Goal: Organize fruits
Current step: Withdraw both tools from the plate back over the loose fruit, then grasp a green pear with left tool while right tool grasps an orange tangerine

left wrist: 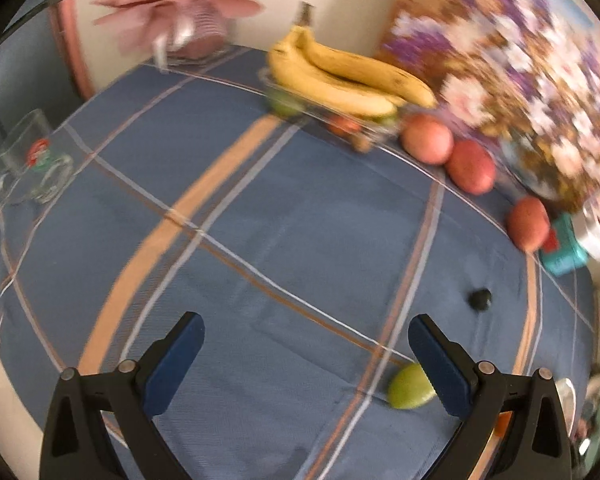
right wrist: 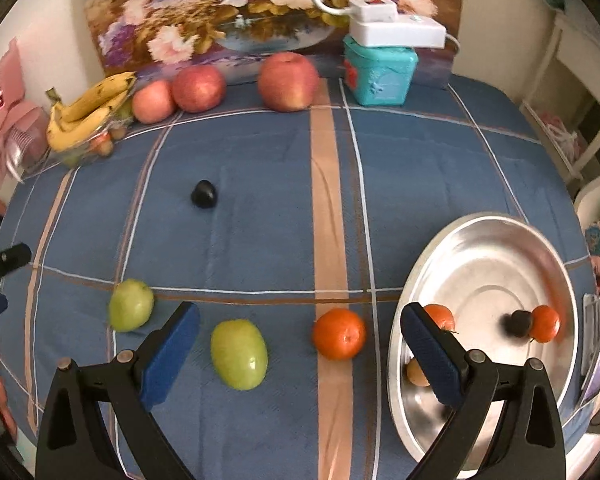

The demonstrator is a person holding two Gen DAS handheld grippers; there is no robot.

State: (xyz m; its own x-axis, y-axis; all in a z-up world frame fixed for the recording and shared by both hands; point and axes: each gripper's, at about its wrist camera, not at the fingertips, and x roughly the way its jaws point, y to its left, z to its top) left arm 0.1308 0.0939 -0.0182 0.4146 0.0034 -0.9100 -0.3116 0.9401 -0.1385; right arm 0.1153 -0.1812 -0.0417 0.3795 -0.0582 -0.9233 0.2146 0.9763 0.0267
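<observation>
1. Right gripper (right wrist: 300, 352): jaws spread wide, holding nothing, hovering above the near edge of the tabletop (right wrist: 260, 240), which is covered by a blue plaid cloth.
2. Left gripper (left wrist: 306, 364): jaws likewise spread wide and empty, above the cloth; this view is motion-blurred.
3. Green fruit A (right wrist: 239, 354): lies on the cloth between the right gripper's fingers as seen from its camera, nearer the left finger.
4. Green fruit B (right wrist: 131, 304): rests on the cloth left of fruit A, apart from it.
5. Orange (right wrist: 339, 333): sits on the tan stripe, between fruit A and the metal bowl (right wrist: 500, 240).
6. Metal bowl: stands at the near right corner of the tabletop and contains 2 small oranges (right wrist: 544, 323), a dark plum (right wrist: 520, 323) touching 1 of them, and a small tan fruit (right wrist: 416, 374) partly hidden by the right finger.
7. Second dark plum (right wrist: 204, 194): alone on the cloth, toward the middle of the tabletop.
8. 3 red apples (right wrist: 288, 81): lined along the far edge, in front of a floral painting (right wrist: 220, 12).
9. Bananas (right wrist: 88, 114): lie on a clear dish at the far left corner, beside the leftmost apple.
10. Teal box (right wrist: 380, 74): stands at the far edge, right of the apples, with a white device (right wrist: 396, 30) on top.
11. Glass mug (left wrist: 32, 156): stands near the left edge in the left view.
</observation>
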